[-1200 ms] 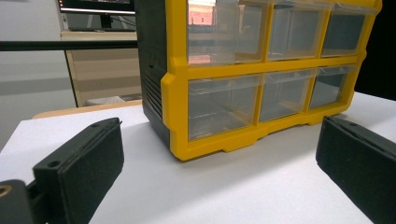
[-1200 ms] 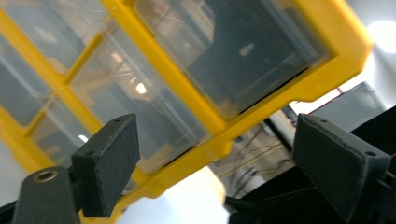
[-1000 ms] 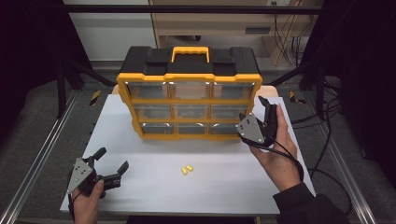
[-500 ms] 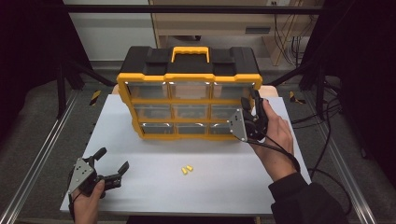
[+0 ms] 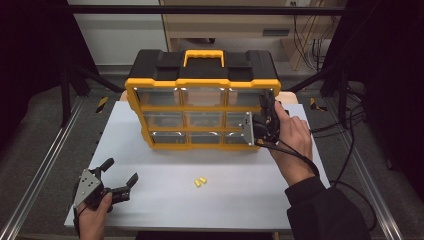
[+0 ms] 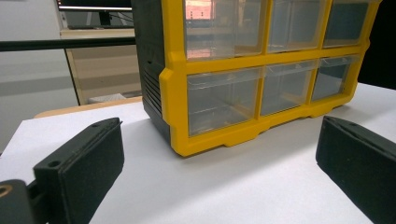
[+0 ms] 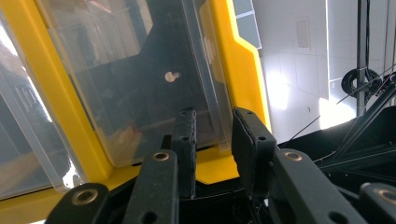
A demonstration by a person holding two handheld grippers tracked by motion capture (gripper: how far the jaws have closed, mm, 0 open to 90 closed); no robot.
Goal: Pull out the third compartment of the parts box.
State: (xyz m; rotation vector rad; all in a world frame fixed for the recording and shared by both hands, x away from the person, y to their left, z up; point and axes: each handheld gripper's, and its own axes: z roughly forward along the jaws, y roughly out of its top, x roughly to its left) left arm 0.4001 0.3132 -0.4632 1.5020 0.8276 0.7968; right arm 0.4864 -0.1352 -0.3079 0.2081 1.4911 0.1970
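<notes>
A big yellow and black plastic box with nine see-through drawers (image 5: 200, 107) stands up on the white table (image 5: 225, 200), near the far edge, with its drawer fronts facing the person so each one is easy to reach. The right gripper (image 5: 266, 117) is up against the box's right side, at the middle drawer of the right column (image 7: 140, 84). Its jaws have just been closing and now stand close together with a small gap. They seem to be pinching the edge of that clear drawer front, likely to pull it out, but I cannot tell if the pads really press on it. The left gripper (image 5: 119, 181) rests low at the near left corner of the table, jaws wide open with nothing in them, waiting out of the way. Two small yellow pieces (image 5: 200, 181) lie on the table in front of the box, perhaps meant to go in a drawer.
</notes>
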